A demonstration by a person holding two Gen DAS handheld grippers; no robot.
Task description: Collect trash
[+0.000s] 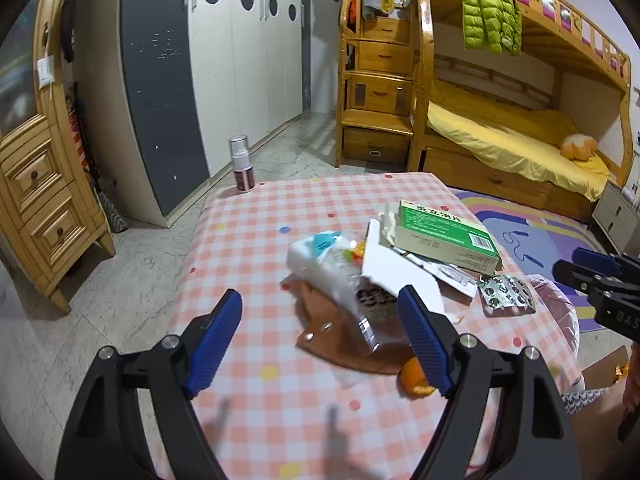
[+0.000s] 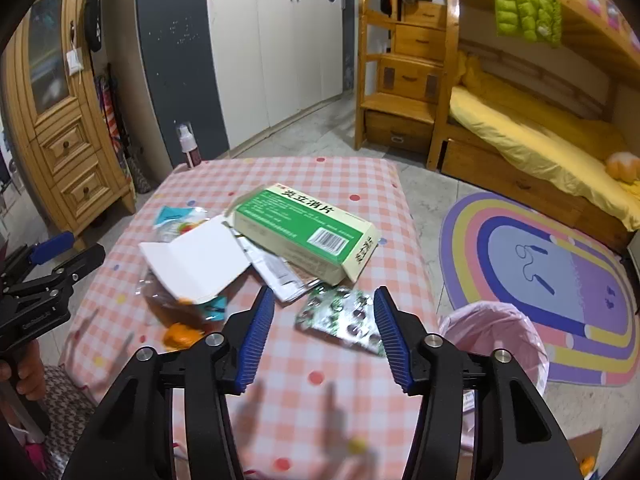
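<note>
Only right view shows the pink-lined bin (image 2: 496,332) (beside table (image 2: 280,420)).

Ahead of me stands a tall wardrobe (image 1: 240,60) with cream doors, round dark portholes and a grey end panel; to its left a carved wooden cabinet (image 1: 36,184) with drawers; the floor (image 1: 304,140) is pale marbled tile. On my right rises a wooden bunk bed (image 1: 500,128) with a drawer staircase (image 1: 378,92); yellow bedding covers the lower bunk, and a lime-green puffer jacket (image 1: 490,8) hangs from the upper rail. A rainbow rug (image 2: 560,280) lies beside the desk (image 1: 248,264), which wears a pink checked cloth.
</note>
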